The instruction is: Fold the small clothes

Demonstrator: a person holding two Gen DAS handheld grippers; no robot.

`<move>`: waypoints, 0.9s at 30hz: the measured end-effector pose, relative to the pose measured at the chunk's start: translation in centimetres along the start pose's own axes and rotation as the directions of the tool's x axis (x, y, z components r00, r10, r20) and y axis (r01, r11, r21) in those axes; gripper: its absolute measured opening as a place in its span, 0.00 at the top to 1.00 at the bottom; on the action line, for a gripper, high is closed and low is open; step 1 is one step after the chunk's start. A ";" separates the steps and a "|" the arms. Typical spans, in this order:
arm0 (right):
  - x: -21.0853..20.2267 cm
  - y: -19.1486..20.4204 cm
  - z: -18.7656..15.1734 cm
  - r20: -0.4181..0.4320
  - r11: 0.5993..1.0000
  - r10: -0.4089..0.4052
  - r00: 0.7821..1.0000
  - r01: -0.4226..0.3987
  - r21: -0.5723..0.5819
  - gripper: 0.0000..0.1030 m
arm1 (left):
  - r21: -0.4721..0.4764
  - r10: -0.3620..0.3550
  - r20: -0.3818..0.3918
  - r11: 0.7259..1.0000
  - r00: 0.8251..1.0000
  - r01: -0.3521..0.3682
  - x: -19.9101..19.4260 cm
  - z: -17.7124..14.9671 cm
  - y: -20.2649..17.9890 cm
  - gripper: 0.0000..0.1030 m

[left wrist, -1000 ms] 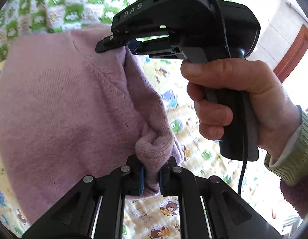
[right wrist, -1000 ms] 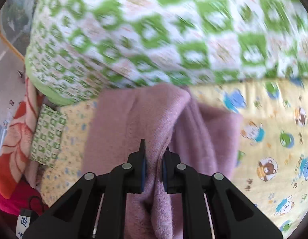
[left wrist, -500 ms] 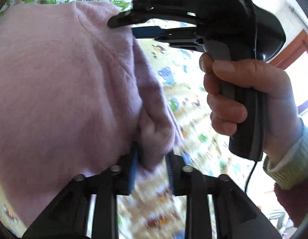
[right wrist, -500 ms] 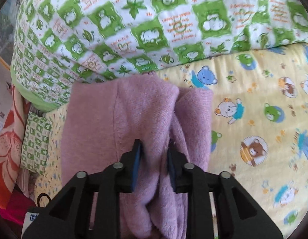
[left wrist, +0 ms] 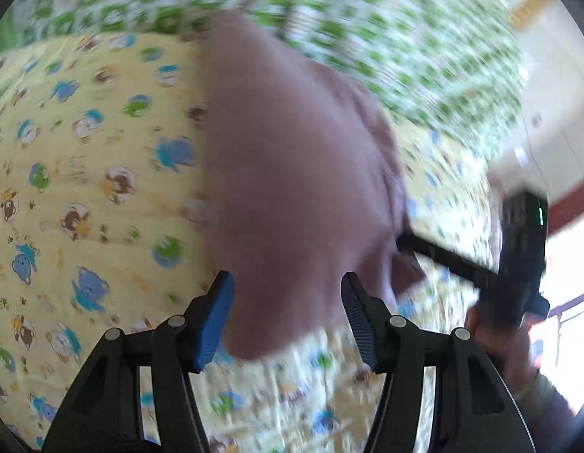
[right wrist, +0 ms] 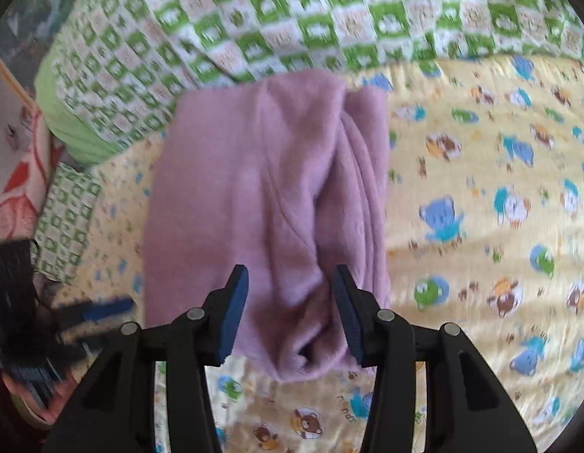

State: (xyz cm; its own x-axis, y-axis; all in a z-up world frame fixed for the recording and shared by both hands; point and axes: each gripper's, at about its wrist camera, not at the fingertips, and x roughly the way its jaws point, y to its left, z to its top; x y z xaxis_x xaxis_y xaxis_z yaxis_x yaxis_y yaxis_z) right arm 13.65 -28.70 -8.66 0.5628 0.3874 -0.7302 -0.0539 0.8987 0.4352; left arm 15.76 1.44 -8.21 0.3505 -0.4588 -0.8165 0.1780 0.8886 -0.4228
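A small pink knit garment [right wrist: 269, 204] lies folded on the yellow cartoon-print sheet [right wrist: 481, 226], its far edge against the green checked quilt [right wrist: 292, 19]. It also shows in the blurred left wrist view [left wrist: 292, 173]. My right gripper [right wrist: 290, 315] is open, its jaws standing either side of the garment's near end, holding nothing. My left gripper [left wrist: 286, 319] is open too, above the garment's near edge. The right gripper's body [left wrist: 518, 249] appears at the right of the left wrist view, its fingers at the garment's edge.
The green checked quilt [left wrist: 367, 19] is bunched along the far side of the bed. A small green checked cloth [right wrist: 65, 219] and a red patterned blanket [right wrist: 16, 173] lie at the left edge. A wall and a wooden door frame [left wrist: 571, 204] stand to the right.
Both grippers have opened and let go of the pink garment, which now lies folded on the sheet. Both have drawn back from it a little.
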 end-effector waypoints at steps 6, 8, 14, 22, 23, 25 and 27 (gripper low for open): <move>2.7 -0.9 0.5 -0.034 0.998 0.046 0.998 -0.044 0.051 0.93 | -0.011 0.044 -0.064 0.999 0.997 -0.045 5.1 2.4 1.5 0.41; 1.7 -1.0 0.5 -0.010 0.994 0.074 0.997 -0.073 0.085 0.93 | 0.011 0.058 -0.061 0.998 0.996 -0.057 5.7 2.0 0.9 0.41; -2.2 -4.2 -0.3 0.060 0.988 0.009 0.998 -0.018 0.155 0.94 | 0.072 0.077 -0.077 0.995 0.994 -0.072 7.5 1.8 -1.7 0.39; 0.7 -4.6 -0.7 0.018 0.978 -0.013 1.000 0.009 0.207 0.89 | 0.076 0.099 -0.082 0.993 0.992 -0.092 7.1 1.5 -1.5 0.37; 0.4 -4.3 -0.8 0.019 0.980 -0.013 1.000 0.009 0.198 0.87 | 0.071 0.096 -0.075 0.993 0.993 -0.091 6.5 1.5 -1.4 0.37; -0.7 -3.5 -0.5 0.020 0.985 -0.051 0.999 0.047 0.166 0.80 | 0.064 0.098 -0.054 0.993 0.994 -0.094 5.6 1.7 -1.4 0.36; -1.9 -2.7 -0.1 0.051 0.987 -0.099 0.994 0.091 0.131 0.71 | 0.049 0.104 -0.024 0.994 0.994 -0.103 4.2 2.1 -1.1 0.36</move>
State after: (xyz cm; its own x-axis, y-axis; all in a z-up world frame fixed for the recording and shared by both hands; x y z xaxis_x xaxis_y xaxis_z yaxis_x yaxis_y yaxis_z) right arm 12.64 -31.84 -8.49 0.6069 0.2857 -0.7416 0.1062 0.8956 0.4319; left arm 18.98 -1.44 -10.36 0.3450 -0.3640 -0.8652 0.1856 0.9300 -0.3172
